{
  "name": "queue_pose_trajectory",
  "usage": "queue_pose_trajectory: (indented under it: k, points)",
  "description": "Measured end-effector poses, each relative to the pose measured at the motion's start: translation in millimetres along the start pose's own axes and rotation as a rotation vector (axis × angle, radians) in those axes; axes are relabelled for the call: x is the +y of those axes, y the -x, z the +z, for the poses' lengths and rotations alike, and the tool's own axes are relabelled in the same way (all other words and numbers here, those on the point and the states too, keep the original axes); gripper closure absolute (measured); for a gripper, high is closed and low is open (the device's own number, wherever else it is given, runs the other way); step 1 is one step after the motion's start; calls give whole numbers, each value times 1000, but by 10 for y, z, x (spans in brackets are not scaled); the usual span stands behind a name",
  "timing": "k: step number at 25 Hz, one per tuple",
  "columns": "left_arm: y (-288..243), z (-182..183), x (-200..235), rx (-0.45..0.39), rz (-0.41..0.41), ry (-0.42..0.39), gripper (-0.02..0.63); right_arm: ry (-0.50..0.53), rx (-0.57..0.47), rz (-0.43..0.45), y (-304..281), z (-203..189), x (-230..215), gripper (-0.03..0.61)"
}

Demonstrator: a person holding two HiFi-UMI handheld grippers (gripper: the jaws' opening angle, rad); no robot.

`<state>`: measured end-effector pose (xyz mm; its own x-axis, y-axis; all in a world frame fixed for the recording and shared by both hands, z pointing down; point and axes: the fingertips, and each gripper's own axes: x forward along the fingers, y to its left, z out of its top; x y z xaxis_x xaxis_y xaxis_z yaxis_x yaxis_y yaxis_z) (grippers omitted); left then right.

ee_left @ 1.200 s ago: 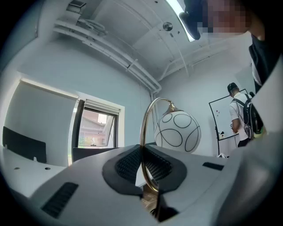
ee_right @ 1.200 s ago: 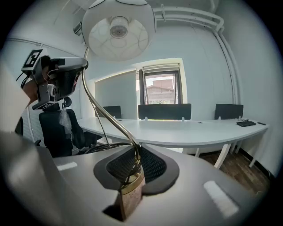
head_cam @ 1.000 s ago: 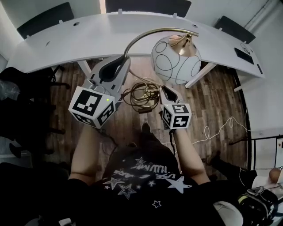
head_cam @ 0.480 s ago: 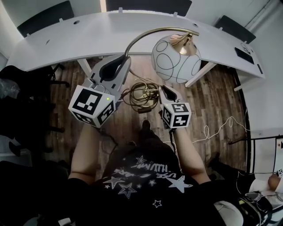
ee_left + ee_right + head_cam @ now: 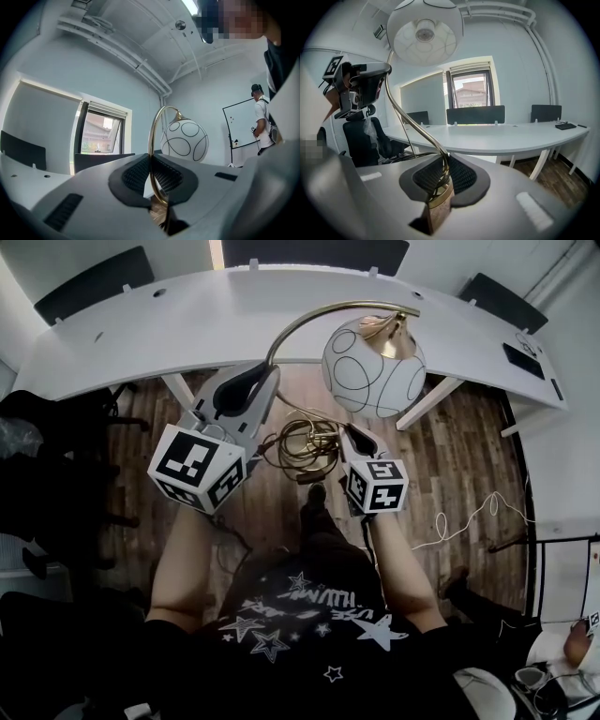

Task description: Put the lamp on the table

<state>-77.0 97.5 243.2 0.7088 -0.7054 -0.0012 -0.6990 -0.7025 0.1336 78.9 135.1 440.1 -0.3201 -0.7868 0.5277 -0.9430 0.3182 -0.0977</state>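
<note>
Left gripper point(image 5: 262, 376) clamps the lamp point(image 5: 373, 367) by its stem, right gripper point(image 5: 352, 435) by its base. Almost nothing has moved in 1 second. The table point(image 5: 234, 315), upper frame, is not yet reached.

Mid-stride: the person's shoe point(image 5: 317, 493) has stepped forward beneath the carried lamp point(image 5: 373, 367), while the white cable point(image 5: 469, 517) on the floor point(image 5: 450, 456) has slipped backward.

White glass globe lampshade point(image 5: 373, 367): thin black circle outlines on white. Curved metal stem point(image 5: 356, 304): brass-gold. Long curved counter point(image 5: 169, 324): plain white. Plank floor point(image 5: 459, 456): dark brown wood grain. Left gripper point(image 5: 262, 376) and right gripper point(image 5: 349, 435): pale grey, jaws lined in ribbed black, cubes with black-and-white square markers.
</note>
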Motion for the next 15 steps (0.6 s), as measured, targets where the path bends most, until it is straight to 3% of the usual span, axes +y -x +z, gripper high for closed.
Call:
queue_pose_trajectory:
  k: [15]
  points:
    - [-1209,-142,755,35,47,-14,581,-4,16,48,-1148,518,-801,535]
